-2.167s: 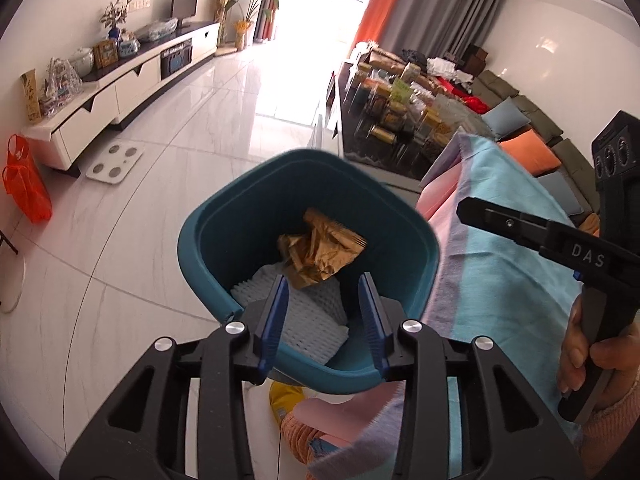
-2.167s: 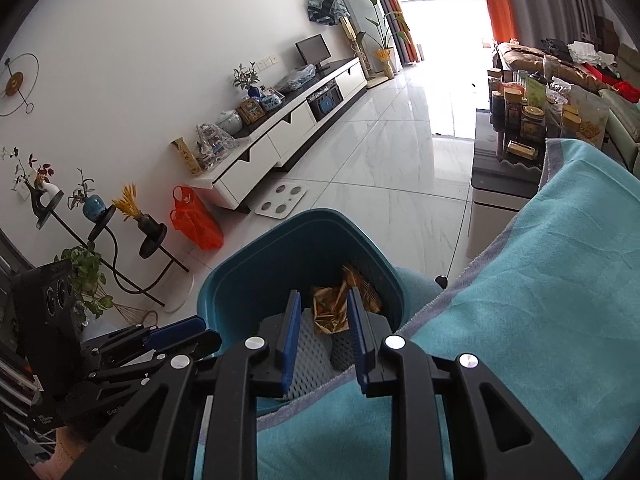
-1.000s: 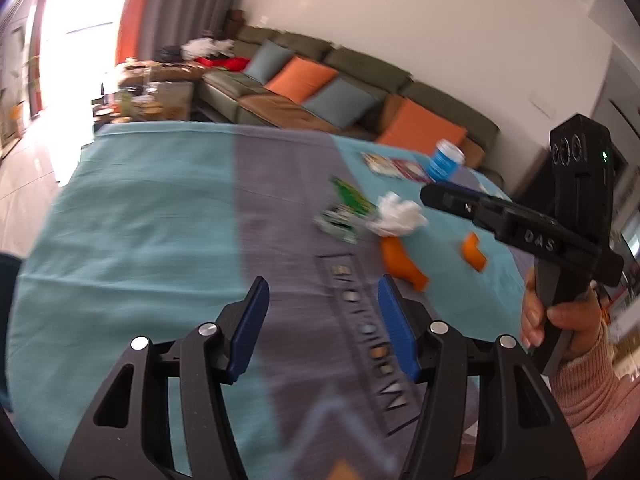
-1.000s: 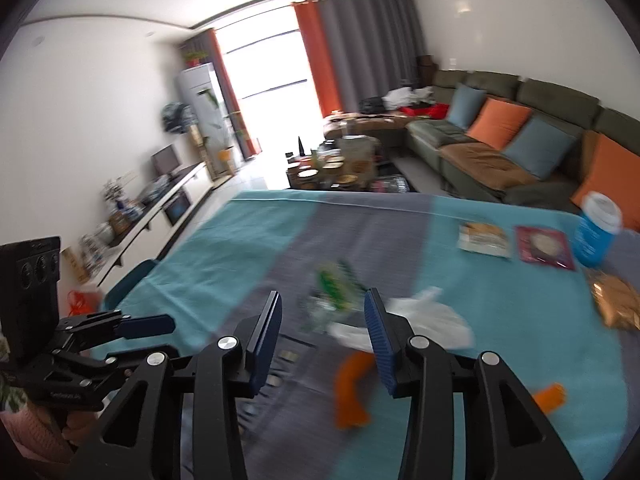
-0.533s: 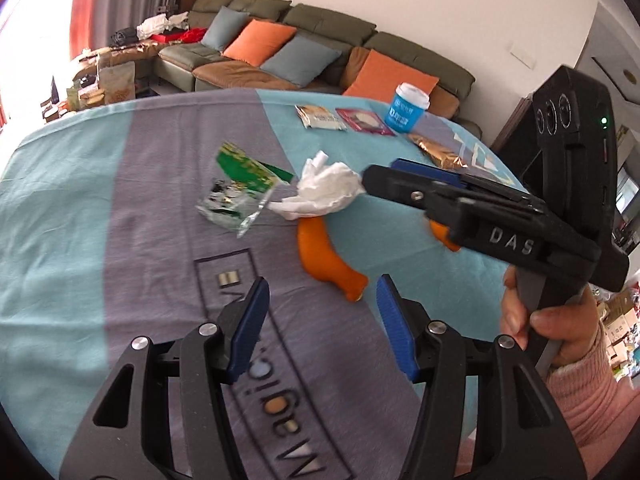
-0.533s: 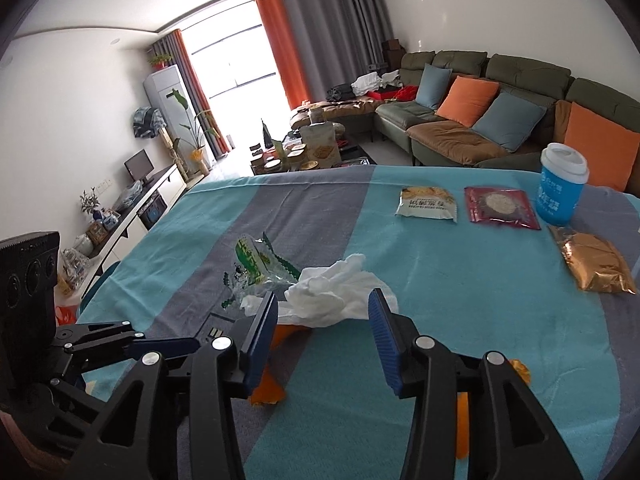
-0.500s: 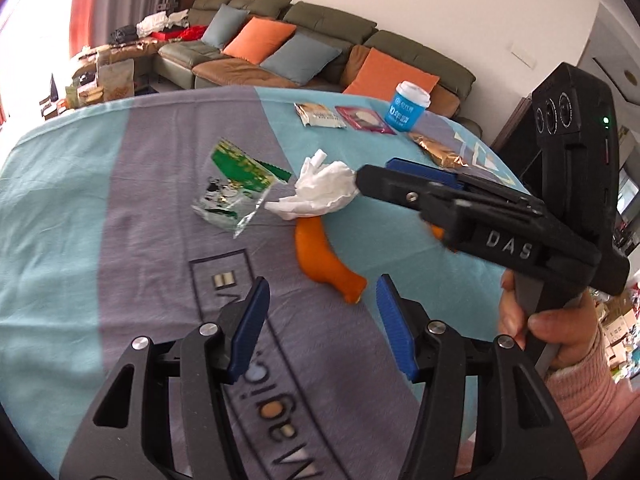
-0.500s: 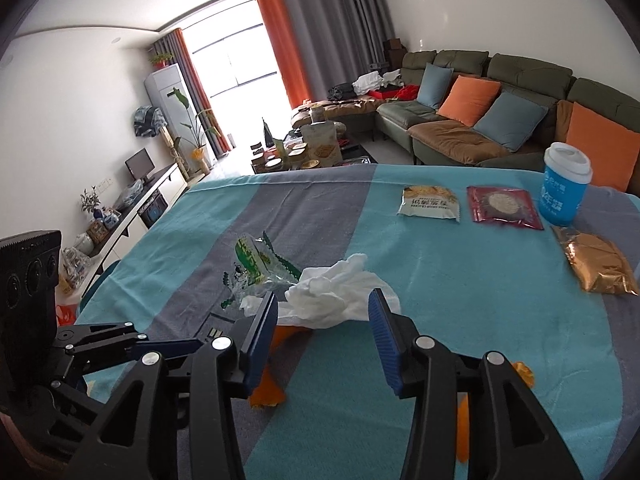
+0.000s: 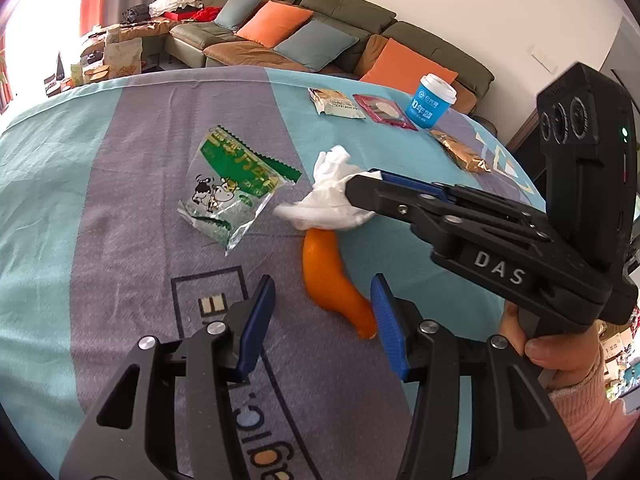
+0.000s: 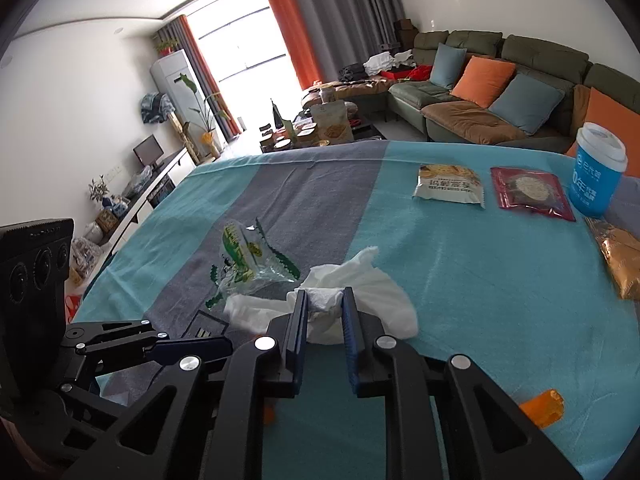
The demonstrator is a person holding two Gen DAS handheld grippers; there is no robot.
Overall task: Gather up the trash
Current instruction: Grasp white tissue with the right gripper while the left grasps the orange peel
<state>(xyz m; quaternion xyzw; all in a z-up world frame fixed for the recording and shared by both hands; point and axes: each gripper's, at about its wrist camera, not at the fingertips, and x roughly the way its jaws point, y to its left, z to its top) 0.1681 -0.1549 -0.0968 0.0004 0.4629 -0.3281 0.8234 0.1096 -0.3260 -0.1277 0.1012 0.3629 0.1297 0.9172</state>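
A crumpled white tissue lies on the teal and grey tablecloth. My right gripper is shut on the tissue; it also shows in the left wrist view. An orange peel lies just below the tissue. My left gripper is open and empty, with the peel's near end between its fingertips. A green and clear snack wrapper lies left of the tissue, also in the right wrist view.
At the table's far side stand a blue paper cup, a white snack packet, a red packet and a gold packet. A small orange peel piece lies near right. A sofa is behind.
Both grippers swung from the teal bin to the table. In the last half second the right gripper closed on the tissue, and the left gripper moved closer to the orange peel.
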